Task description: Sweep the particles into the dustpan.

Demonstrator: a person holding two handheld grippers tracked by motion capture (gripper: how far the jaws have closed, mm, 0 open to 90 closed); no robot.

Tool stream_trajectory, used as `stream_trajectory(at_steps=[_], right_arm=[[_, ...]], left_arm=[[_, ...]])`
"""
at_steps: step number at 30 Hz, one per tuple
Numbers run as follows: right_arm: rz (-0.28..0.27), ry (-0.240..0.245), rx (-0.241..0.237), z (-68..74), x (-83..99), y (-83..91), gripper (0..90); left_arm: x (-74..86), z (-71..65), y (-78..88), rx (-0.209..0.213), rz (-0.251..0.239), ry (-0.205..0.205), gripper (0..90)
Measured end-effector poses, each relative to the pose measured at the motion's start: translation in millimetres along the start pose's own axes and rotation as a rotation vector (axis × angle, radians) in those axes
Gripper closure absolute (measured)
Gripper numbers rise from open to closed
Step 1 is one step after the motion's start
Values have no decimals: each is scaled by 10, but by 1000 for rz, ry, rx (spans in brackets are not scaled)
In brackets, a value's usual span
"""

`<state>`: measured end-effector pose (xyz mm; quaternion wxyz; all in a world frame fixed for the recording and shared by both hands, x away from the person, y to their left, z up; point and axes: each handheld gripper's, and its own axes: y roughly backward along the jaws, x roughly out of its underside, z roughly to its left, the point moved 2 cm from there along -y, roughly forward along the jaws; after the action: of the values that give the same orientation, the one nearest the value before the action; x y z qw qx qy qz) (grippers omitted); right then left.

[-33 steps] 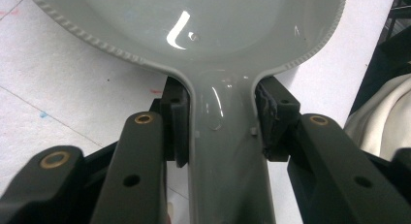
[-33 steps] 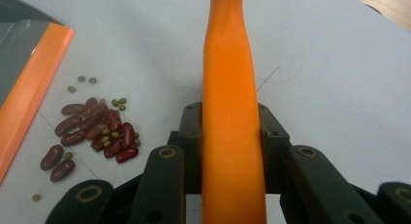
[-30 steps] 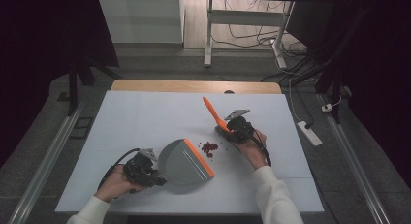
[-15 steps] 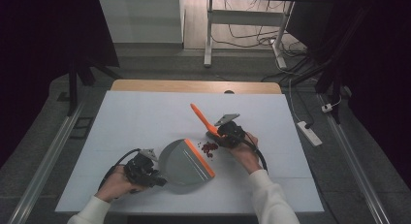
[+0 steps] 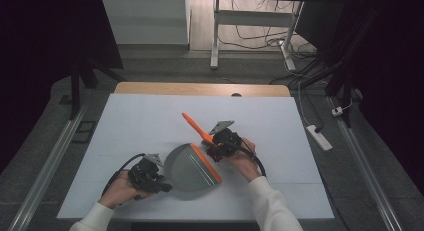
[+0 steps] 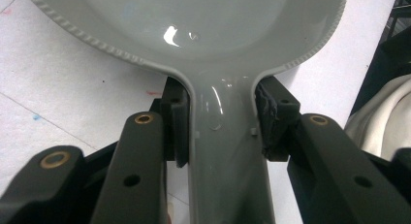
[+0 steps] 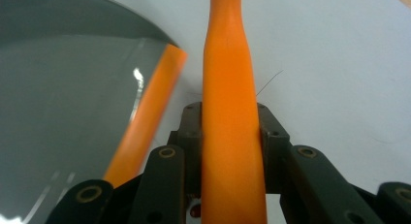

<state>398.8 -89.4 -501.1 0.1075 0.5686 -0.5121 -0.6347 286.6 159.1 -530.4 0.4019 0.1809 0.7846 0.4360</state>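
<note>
**Asker:** Left gripper [image 5: 161,183], what is it doing?

**Describer:** It sits at the lower left of the high view, clenched on the handle of a grey dustpan [image 5: 192,167]. Seen from the left gripper view, both black pads [image 6: 180,124] press the sides of that glossy handle, and the pan's ribbed rim spreads across the top of the frame.

**Asker:** And the right gripper [image 5: 216,145]?

**Describer:** It is just right of centre in the high view, grasping an orange brush handle [image 5: 196,127] that slants toward the upper left. From the right gripper view the handle [image 7: 231,132] rises straight up the middle, pinched between the two jaws.

**Asker:** Where does the dustpan lie?

**Describer:** On the white table [image 5: 140,121], between the two hands, its orange front lip [image 5: 206,163] facing the right gripper. Small dark red bits [image 5: 214,154] lie just beside that lip, under the right gripper. In the right gripper view the lip [image 7: 145,115] runs diagonally at left, close beside the brush handle.
</note>
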Motion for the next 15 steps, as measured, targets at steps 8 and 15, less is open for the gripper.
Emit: stream_trajectory(at_steps=[8,15], right_arm=[[-4,39,-17,105,-32,-12,699],[-10,60,-30,199,-49,-14,698]], left_arm=[[-3,-1,-7,0,1,1,617],[-4,-2,-9,-2,3,-1,617]])
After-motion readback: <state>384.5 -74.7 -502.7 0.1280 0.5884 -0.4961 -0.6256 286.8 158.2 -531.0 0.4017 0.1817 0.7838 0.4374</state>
